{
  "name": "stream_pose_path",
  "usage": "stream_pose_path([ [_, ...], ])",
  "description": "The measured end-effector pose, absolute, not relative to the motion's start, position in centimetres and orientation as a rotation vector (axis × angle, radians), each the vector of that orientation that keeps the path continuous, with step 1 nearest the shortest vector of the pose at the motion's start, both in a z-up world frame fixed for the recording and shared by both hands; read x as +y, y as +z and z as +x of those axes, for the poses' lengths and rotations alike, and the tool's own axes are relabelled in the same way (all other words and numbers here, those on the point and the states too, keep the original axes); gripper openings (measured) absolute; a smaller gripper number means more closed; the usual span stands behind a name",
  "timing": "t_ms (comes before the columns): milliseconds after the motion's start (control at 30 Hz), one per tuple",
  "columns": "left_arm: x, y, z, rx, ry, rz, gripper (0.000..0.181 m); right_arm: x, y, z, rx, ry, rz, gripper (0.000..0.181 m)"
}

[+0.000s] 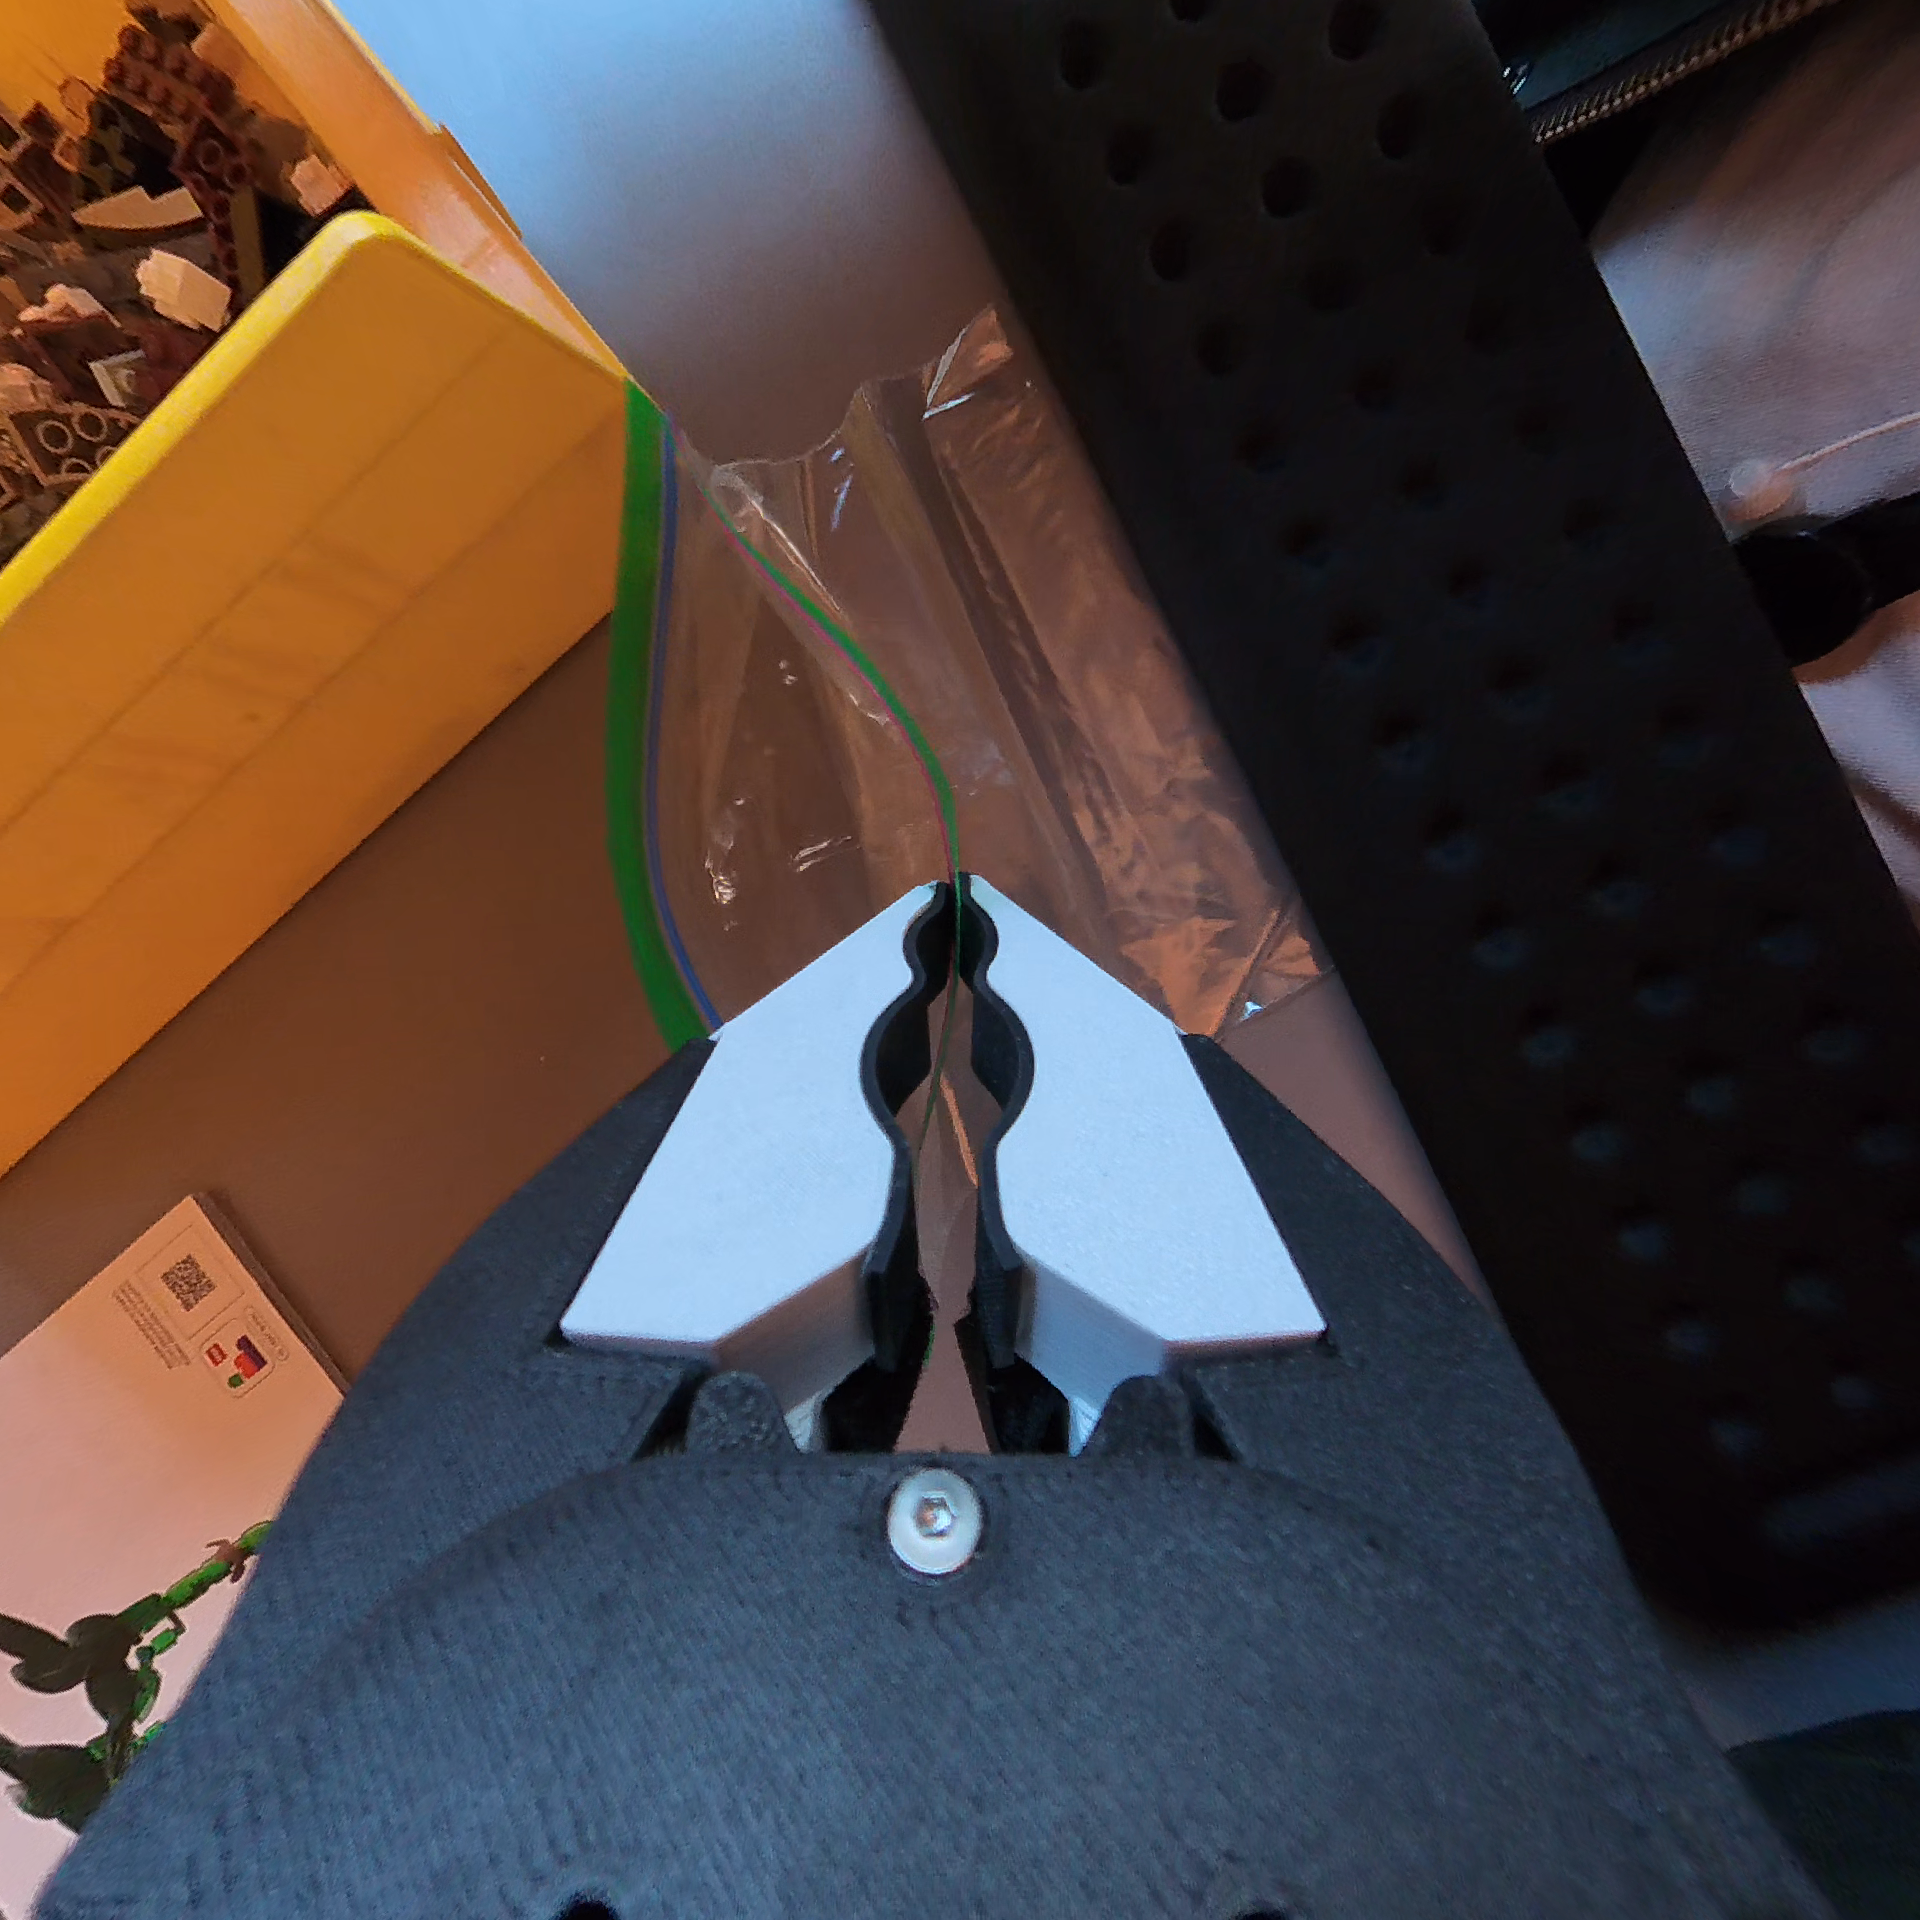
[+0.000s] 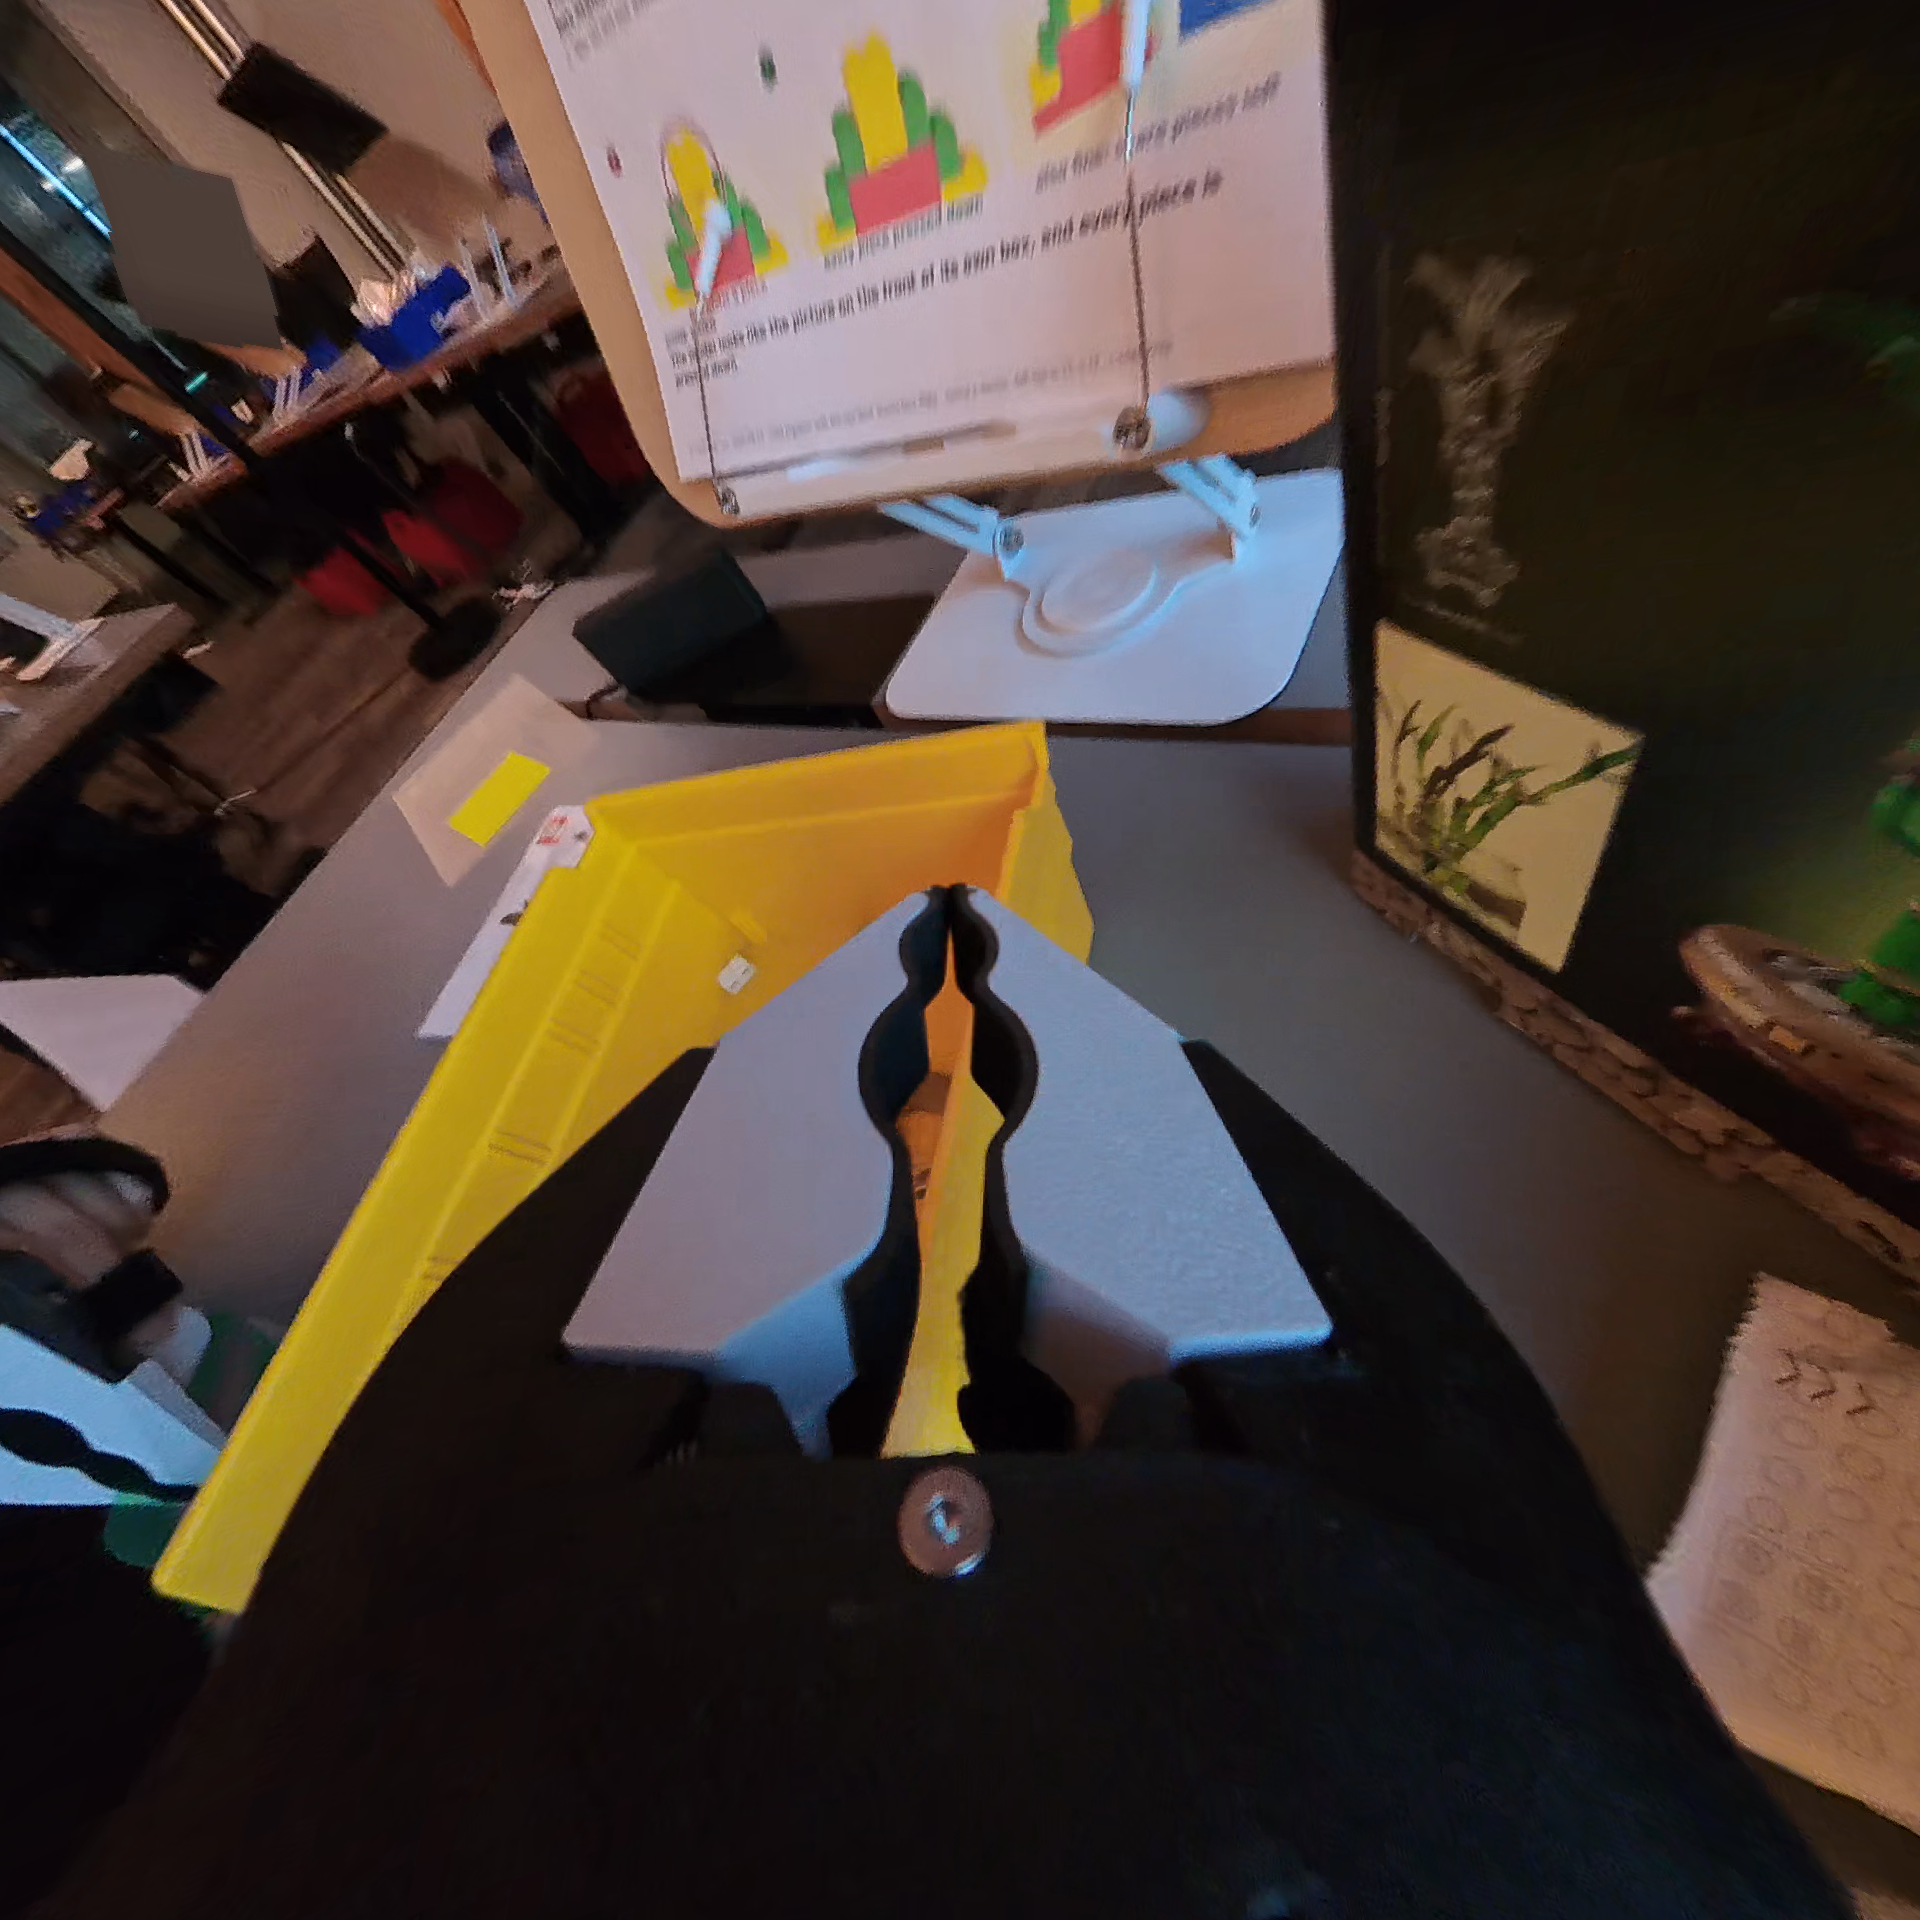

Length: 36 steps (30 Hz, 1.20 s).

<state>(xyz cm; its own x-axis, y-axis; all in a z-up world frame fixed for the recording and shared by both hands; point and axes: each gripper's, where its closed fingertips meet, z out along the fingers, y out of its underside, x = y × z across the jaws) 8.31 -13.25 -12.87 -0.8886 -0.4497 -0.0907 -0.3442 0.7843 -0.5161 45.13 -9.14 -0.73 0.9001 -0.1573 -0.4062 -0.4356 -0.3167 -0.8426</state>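
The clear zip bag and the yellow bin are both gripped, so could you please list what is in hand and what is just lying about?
In hand:
left gripper shut on clear zip bag
right gripper shut on yellow bin wall

Lying about:
instruction booklet
dark picture box
paper towel
instruction sheet on stand

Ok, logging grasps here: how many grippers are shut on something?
2. The left gripper pinches the clear zip bag at its green-edged mouth; the right gripper clamps a wall of the yellow bin.
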Motion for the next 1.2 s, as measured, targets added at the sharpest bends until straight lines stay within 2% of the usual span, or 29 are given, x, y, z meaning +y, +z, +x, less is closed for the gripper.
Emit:
stream_pose_path([
  [233,-13.2,-13.2,8.3,2.777,-0.733,-0.636,0.0,-10.2,2.7,43.4,0.177,0.098,-1.82,0.0],
  [333,-13.2,-13.4,8.3,2.784,-0.723,-0.637,0.0,-9.5,1.3,41.6,0.158,0.268,-1.912,0.0],
  [467,-13.1,-13.5,8.3,2.786,-0.718,-0.643,0.0,-8.7,-3.3,42.1,0.125,0.126,-2.233,0.001],
  [533,-13.0,-13.5,8.3,2.783,-0.716,-0.646,0.0,-8.8,-5.9,42.9,0.176,0.051,-2.443,0.009],
  [700,-12.9,-13.5,8.3,2.782,-0.714,-0.652,0.0,-7.7,-7.8,44.6,0.138,-0.168,-2.688,0.03],
  [833,-12.9,-13.4,8.3,2.779,-0.712,-0.65,0.0,-6.9,-10.4,44.0,0.228,-0.041,-2.861,0.036],
  [1033,-12.8,-13.2,8.3,2.774,-0.712,-0.647,0.0,-6.1,-13.4,44.7,0.315,-0.021,-2.957,0.027],
  [1200,-12.6,-13.1,8.5,2.765,-0.714,-0.655,0.0,-6.5,-15.6,43.0,0.298,0.152,-3.074,0.002],
])
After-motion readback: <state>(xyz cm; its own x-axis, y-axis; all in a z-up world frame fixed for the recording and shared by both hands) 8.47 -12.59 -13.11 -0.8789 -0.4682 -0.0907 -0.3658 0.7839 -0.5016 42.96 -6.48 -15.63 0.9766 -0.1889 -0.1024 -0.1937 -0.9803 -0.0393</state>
